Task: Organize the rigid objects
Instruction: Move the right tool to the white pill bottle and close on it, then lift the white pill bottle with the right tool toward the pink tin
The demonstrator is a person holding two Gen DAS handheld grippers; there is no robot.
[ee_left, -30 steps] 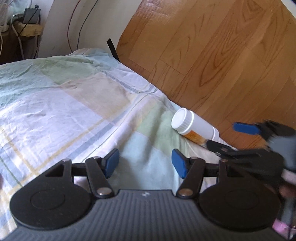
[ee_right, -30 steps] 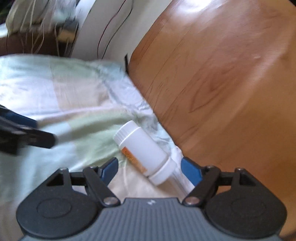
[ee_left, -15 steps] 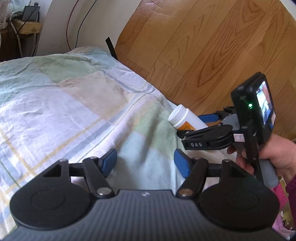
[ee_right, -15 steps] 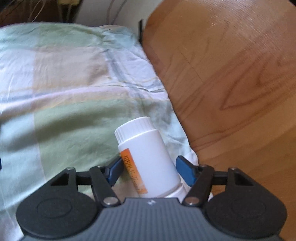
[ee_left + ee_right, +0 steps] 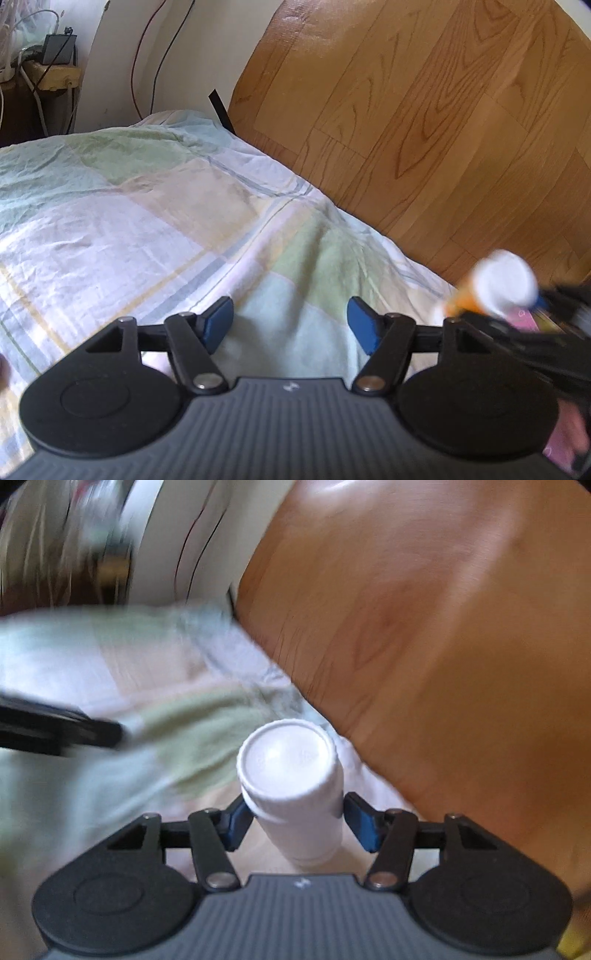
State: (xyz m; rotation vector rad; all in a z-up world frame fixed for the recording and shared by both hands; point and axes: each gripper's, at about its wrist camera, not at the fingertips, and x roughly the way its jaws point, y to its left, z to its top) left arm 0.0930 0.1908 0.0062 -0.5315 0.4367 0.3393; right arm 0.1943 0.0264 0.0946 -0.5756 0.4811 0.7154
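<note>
My right gripper (image 5: 295, 821) jaws closing around white bottle (image 5: 291, 775), cap pointing ahead, lifted off bed (image 5: 147, 221). Squeeze firm, keep bottle centred between jaws. Left gripper (image 5: 291, 323) jaws wide, empty.

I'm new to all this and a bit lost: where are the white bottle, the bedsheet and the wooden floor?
white bottle (image 5: 288, 755), right wrist view, on its round cap.
bedsheet (image 5: 140, 229), left wrist view, on a pale checked patch.
wooden floor (image 5: 424, 129), left wrist view, on a plank beside the bed.
</note>
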